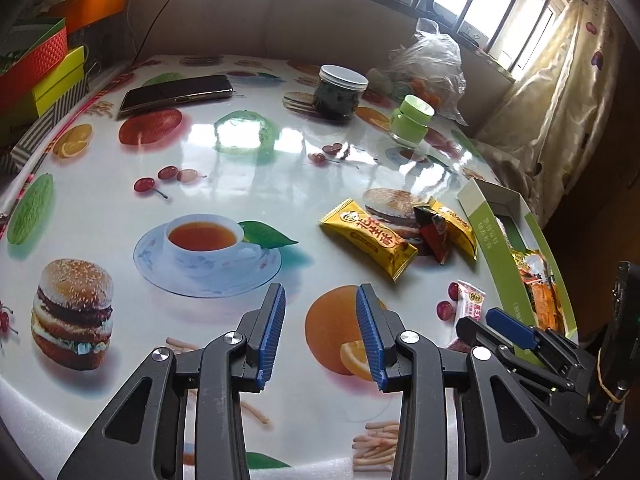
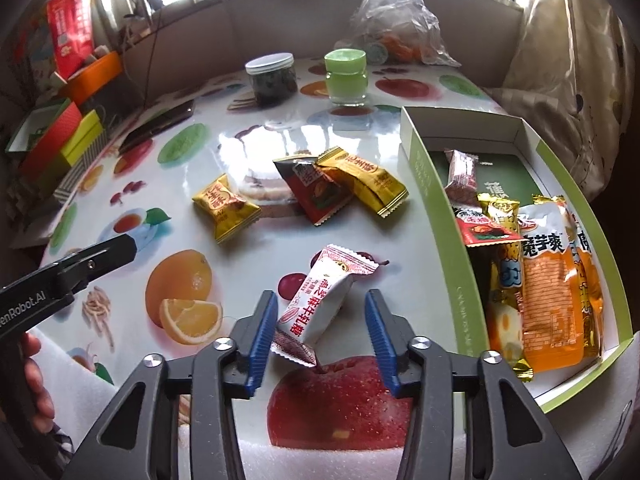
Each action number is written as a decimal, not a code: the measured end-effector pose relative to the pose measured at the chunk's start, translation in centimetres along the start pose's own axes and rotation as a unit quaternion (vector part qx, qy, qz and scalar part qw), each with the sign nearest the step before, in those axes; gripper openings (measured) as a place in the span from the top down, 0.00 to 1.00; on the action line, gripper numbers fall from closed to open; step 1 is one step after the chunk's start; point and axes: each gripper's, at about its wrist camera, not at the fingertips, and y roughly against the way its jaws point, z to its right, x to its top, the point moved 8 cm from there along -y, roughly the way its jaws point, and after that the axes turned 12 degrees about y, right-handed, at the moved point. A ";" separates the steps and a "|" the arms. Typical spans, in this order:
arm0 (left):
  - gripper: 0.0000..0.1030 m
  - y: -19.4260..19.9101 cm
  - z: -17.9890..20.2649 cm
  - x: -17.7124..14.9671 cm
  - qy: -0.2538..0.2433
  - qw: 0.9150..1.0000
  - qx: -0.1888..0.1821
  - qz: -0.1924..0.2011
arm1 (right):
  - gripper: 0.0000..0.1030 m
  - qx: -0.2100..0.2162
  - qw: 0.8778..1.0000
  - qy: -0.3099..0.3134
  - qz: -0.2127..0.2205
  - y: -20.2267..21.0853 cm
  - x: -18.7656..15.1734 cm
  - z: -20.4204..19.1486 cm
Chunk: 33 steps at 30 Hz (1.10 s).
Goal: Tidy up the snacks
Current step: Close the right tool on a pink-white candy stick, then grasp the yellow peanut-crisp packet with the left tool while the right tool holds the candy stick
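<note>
A glossy worktop (image 1: 248, 152) printed with burgers, fruit and a cup of tea fills the left wrist view, with a window and a pale curtain (image 1: 560, 92) behind it. At the far side lie a dark phone (image 1: 176, 94), a white-lidded jar (image 1: 340, 92) of something dark, a small green jar (image 1: 412, 120) and a crumpled clear plastic bag (image 1: 432, 64). Coloured boxes (image 1: 44, 68) are stacked at the far left. The left tongs (image 1: 320, 336) hang above the printed orange with their blue pads apart and nothing between them. Beyond them, to the right, a yellow snack packet (image 1: 372, 240), a dark red packet (image 1: 432, 232) and a second yellow packet (image 1: 460, 228) lie close together. A green-and-white box (image 1: 496, 236) sits at the worktop's right edge with snacks in it.

From the right wrist view the same worktop shows, both jars and the bag at the back. The right tongs (image 2: 320, 336) are spread either side of a white-and-red candy packet (image 2: 320, 300), which lies on the worktop. Its lower end touches the left pad, while the right pad stands clear of it. The box (image 2: 440, 216) on the right holds several packets, an orange one (image 2: 548, 288) nearest. The three loose packets lie beyond the candy, near the box's long side. At lower left a hand (image 2: 32, 380) holds the other tool.
</note>
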 end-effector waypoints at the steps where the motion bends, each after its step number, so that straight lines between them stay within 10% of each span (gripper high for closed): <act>1: 0.63 0.0 -0.1 0.1 0.001 1.000 0.000 0.000 | 0.69 -0.001 1.000 0.001 0.000 -0.1 0.0 -0.1; 6: 0.63 -0.2 -0.6 0.2 0.007 1.000 0.000 -0.002 | 0.82 -0.006 1.000 0.017 0.004 -0.5 0.4 -0.6; 33: 0.63 -2.2 -0.2 2.6 0.016 0.999 -0.027 -0.028 | 0.82 0.041 0.995 0.091 0.019 -2.6 3.5 -5.0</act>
